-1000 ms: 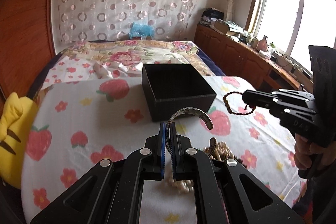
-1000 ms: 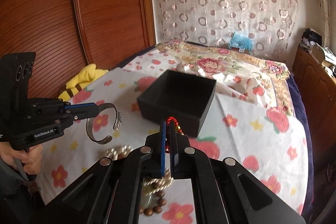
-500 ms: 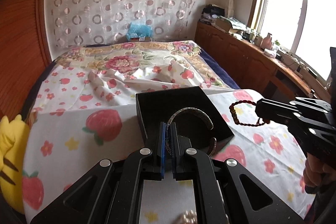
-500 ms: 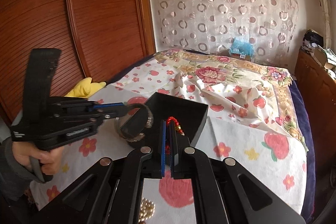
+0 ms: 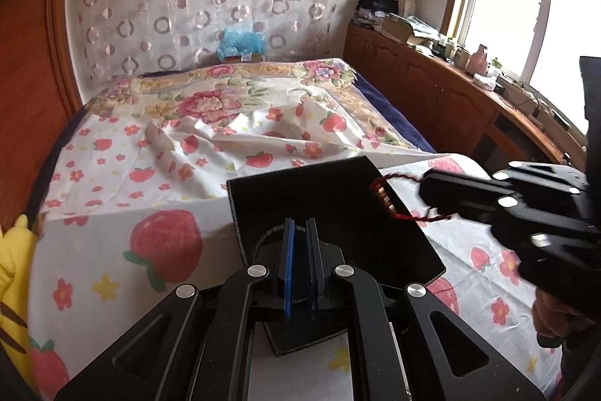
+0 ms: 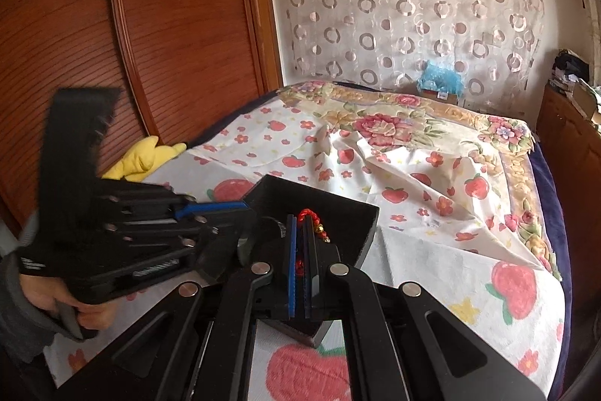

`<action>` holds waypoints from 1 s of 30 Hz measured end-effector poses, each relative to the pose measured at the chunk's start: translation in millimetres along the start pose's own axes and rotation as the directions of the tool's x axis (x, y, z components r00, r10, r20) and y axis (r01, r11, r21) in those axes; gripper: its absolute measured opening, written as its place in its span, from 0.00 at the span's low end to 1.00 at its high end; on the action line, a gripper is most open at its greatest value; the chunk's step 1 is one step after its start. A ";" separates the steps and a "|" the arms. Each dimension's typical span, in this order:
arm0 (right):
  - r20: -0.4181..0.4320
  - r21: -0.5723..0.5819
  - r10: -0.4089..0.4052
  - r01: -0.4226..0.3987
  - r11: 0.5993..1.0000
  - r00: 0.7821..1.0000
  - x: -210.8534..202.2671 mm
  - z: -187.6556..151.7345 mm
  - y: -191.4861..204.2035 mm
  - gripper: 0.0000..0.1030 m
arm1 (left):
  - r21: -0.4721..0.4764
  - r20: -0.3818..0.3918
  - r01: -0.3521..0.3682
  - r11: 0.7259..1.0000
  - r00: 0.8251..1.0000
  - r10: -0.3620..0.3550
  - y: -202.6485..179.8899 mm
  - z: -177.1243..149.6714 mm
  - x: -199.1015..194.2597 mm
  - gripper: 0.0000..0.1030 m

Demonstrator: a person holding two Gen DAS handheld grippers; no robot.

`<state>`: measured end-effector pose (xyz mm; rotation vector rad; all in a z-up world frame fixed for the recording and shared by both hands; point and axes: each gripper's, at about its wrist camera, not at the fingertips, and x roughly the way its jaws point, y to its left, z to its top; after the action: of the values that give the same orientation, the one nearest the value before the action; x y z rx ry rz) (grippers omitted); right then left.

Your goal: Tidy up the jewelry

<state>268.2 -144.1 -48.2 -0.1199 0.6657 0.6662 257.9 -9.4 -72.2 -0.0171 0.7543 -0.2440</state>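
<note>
**Jewelry held over the black box**

Left wrist view: the left gripper [image 5: 300, 232] is seen poised over the open black box [image 5: 263, 190], which rests on the strawberry-print sheet [image 5: 112, 213]. Its jaws are drawn nearly together on a thin curved band, the bangle [image 5: 265, 236], of which only a dark arc is shown beside the blue pad inside the box. From the right side, the right gripper [image 5: 432, 190] is extended to the box's right rim, and a red beaded bracelet [image 5: 387, 200] is pinched in it, its loop draped across that rim.

Right wrist view: the right gripper [image 6: 300, 235] is closed on the red beaded bracelet [image 6: 313, 218], whose beads and gold pieces are held above the box's interior [image 6: 349, 217]. The left gripper [image 6: 240, 209] is reached in from the left over the near corner of the box; its tips are blurred and partly hidden. A yellow plush toy [image 6: 146, 156] is seen lying at the bed's left edge by the wooden wardrobe [image 6: 150, 25].
</note>
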 end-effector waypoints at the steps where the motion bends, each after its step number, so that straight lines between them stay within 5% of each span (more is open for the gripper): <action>1: -0.004 -0.003 -0.003 0.003 1.000 1.000 2.7 -0.2 0.4 0.04 | 0.002 0.007 -0.004 1.000 1.000 0.004 1.0 0.2 -2.8 0.05; 13: -0.030 -0.007 -0.016 0.016 1.000 0.999 20.4 0.5 5.3 0.06 | -0.006 0.055 -0.034 0.999 0.998 0.034 13.7 -15.3 -45.4 0.14; 19: -0.017 -0.003 -0.034 0.034 0.999 0.999 8.4 -1.7 7.2 0.18 | -0.007 0.047 -0.041 0.999 0.998 0.041 12.2 -34.4 -57.3 0.15; 30: -0.008 0.018 -0.053 0.053 0.998 0.999 -27.1 -27.0 16.9 0.18 | -0.001 0.039 -0.031 1.000 0.999 0.031 -1.0 -67.6 -84.7 0.15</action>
<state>227.6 -153.7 -51.3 -0.1230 0.6729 0.6086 152.3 13.6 -64.2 -0.0105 0.7148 -0.2135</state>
